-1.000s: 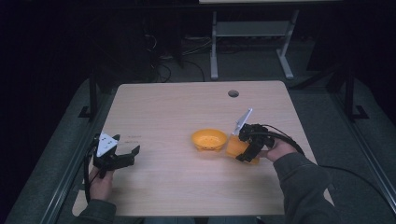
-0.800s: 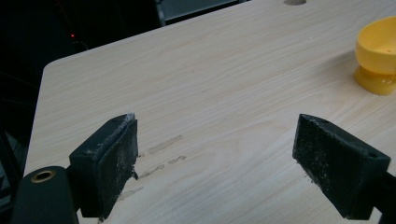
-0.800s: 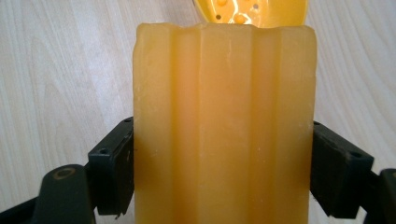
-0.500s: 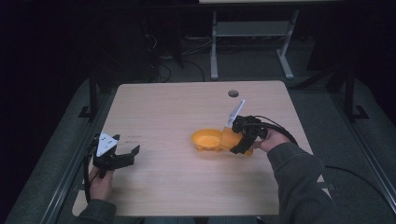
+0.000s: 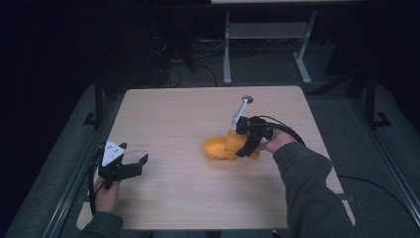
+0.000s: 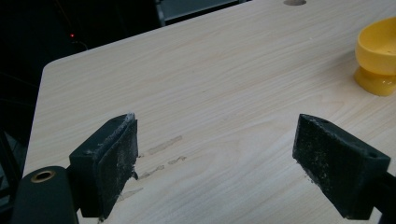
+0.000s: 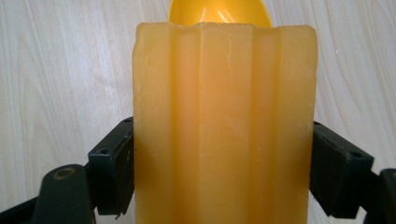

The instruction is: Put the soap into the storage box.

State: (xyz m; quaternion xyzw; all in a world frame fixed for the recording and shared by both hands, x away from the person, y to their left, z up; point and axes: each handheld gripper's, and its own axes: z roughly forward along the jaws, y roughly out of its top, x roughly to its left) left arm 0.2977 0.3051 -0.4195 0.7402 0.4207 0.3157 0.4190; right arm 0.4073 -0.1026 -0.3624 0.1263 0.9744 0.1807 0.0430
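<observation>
An orange bowl [image 5: 214, 149] stands right of the table's middle; it also appears at the right edge of the left gripper view [image 6: 379, 51]. My right gripper [image 5: 241, 145] is shut on a ridged orange block [image 5: 231, 141] and holds it against the bowl's right rim. In the right gripper view the block [image 7: 224, 116] sits upright between both jaws, with the bowl [image 7: 219, 11] just beyond it. My left gripper [image 5: 134, 155] rests near the table's left front, open with nothing in it [image 6: 229, 158].
The wooden table [image 5: 178, 114] has a round hole [image 5: 247, 99] near its far edge. A few scuff marks [image 6: 161, 147] lie in front of the left gripper. A metal stand [image 5: 267, 34] is on the dark floor behind the table.
My right gripper has carried the orange block left and slightly away, from beside the bowl to its right rim. The left gripper has stayed put.
</observation>
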